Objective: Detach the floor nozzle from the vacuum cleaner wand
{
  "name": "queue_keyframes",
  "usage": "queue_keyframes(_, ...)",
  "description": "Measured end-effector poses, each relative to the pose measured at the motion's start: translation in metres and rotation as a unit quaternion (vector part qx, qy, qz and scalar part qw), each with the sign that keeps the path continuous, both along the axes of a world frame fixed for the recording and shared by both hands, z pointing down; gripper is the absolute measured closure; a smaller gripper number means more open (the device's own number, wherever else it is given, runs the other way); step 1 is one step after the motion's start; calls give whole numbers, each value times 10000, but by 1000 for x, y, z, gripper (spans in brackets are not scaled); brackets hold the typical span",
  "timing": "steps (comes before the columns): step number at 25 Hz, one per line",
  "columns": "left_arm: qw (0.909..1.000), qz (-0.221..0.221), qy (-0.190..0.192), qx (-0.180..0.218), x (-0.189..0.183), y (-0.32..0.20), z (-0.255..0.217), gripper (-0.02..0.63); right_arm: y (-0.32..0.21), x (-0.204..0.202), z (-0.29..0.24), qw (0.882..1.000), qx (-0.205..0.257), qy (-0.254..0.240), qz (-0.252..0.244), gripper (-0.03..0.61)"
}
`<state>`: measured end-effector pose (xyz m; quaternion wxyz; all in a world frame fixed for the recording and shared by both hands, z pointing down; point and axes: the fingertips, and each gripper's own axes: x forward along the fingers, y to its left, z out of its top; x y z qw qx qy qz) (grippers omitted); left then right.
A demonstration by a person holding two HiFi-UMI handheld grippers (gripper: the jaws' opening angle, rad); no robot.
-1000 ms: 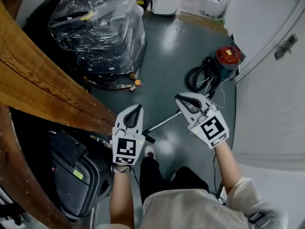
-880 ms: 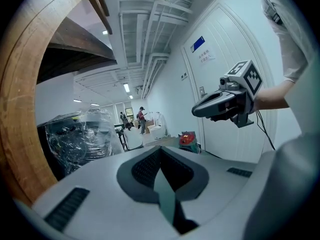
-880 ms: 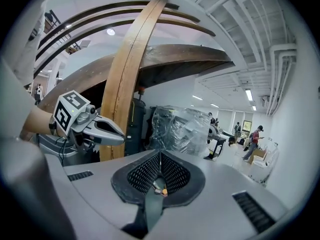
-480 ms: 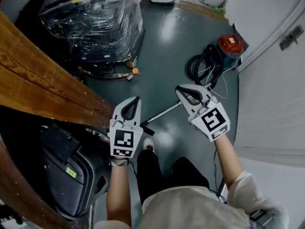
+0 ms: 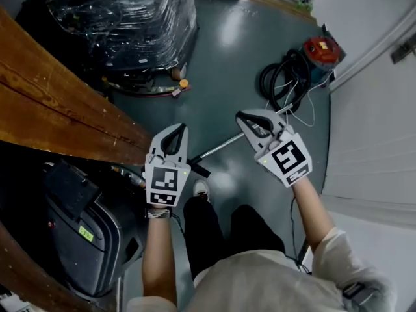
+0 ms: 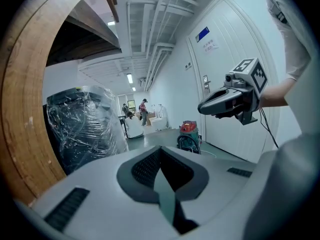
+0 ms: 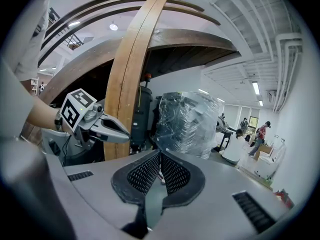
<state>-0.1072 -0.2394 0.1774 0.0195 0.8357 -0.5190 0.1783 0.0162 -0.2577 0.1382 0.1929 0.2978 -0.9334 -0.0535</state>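
A silver vacuum wand (image 5: 220,147) lies slanted on the dark floor between my two grippers. Its black lower end (image 5: 199,170) shows beside the left gripper; I cannot make out the nozzle's shape there. The red vacuum cleaner (image 5: 321,50) with its coiled black hose (image 5: 279,86) stands by the right wall, and appears in the left gripper view as the red vacuum (image 6: 189,128). My left gripper (image 5: 178,127) hangs shut and empty above the wand's lower end. My right gripper (image 5: 239,116) is shut and empty over the wand's upper part. Neither touches it.
A curved wooden structure (image 5: 58,103) fills the left. A plastic-wrapped machine (image 5: 123,25) stands behind it, and black equipment (image 5: 84,226) sits at lower left. A white door (image 5: 377,129) closes the right. The person's shoe (image 5: 201,190) is near the wand's end. People stand far down the corridor (image 6: 143,111).
Both grippers have sunk toward the floor, still shut and side by side. The head view has tipped further down, so the vacuum and wrapped machine sit higher in the picture.
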Motion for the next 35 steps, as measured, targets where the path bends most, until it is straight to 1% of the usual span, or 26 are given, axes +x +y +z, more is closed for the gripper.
queue_keyframes(15, 9997, -106, 159, -143, -8, -16, 112, 612, -20, -4, 101, 9998, 53, -192, 60, 549)
queue_keyframes(21, 9998, -83, 113, -145, -5, -24, 169, 612, -25, 2, 160, 9997, 93, -171, 179, 549)
queue_keyframes(28, 9998, 3, 85, -155, 3, -20, 241, 612, -21, 10, 236, 9994, 47, -195, 298, 549)
queue_keyframes(33, 9996, 19, 242, -173, 7, -16, 281, 612, -16, 19, 277, 9991, 85, -207, 348, 549)
queue_keyframes(35, 9996, 21, 216, -155, 7, -13, 294, 612, -12, 21, 291, 9994, 75, -171, 301, 548)
